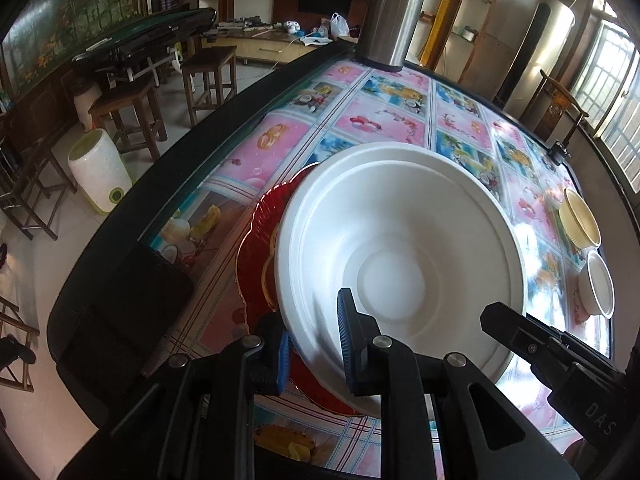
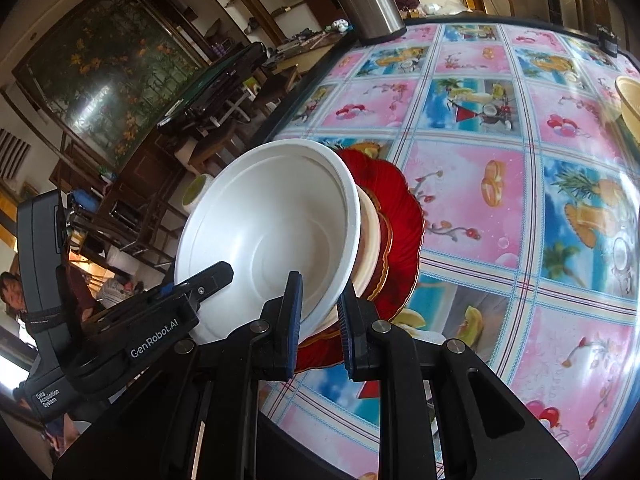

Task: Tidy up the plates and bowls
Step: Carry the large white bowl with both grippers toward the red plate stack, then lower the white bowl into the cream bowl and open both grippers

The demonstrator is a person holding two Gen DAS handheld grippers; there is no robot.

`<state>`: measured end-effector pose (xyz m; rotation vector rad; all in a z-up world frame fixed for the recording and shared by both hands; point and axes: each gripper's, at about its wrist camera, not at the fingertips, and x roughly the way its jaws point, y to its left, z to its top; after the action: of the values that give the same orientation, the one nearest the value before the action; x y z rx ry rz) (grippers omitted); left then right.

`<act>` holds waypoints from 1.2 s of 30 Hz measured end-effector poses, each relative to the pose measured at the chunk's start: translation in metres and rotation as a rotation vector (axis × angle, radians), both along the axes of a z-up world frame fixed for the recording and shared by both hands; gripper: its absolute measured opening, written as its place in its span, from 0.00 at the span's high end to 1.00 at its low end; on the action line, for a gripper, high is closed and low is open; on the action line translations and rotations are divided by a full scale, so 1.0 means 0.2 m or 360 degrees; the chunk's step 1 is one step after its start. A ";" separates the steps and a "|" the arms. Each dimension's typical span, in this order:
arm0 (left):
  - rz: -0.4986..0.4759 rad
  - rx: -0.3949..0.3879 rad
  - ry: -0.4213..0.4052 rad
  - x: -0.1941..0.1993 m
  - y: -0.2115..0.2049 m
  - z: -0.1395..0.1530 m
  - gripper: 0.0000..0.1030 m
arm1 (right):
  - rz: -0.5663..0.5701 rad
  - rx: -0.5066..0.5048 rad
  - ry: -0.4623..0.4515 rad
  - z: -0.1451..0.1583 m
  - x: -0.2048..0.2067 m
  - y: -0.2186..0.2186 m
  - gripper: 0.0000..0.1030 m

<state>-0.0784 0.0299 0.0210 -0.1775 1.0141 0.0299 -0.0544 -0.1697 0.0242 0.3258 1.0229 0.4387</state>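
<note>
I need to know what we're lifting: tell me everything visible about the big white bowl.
The white bowl is wide, matte, foam-like, with a stepped rim and a flat round base. It is empty and tilted over the red plate. Both tongs, left and right, are clamped on its near rim.

Red plate (image 1: 256,256) mostly hidden under white bowl (image 1: 400,248) — kettle (image 1: 394,12) top cut off.

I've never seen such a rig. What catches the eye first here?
A big white bowl fills the middle, both grippers clamped on its rim. Under it is a red plate, on a bright pink-and-blue fruit-print tablecloth. A steel kettle stands at the table's far edge.
</note>
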 end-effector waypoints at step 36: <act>-0.0150 0.0166 -0.0297 -0.05 -0.28 0.15 0.31 | -0.0168 0.0050 -0.0058 0.10 -0.08 -0.24 0.62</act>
<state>-0.0888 -0.0252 0.0508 -0.0364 0.8316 -0.0193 -0.0699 -0.2181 0.0439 0.3967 0.9594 0.3647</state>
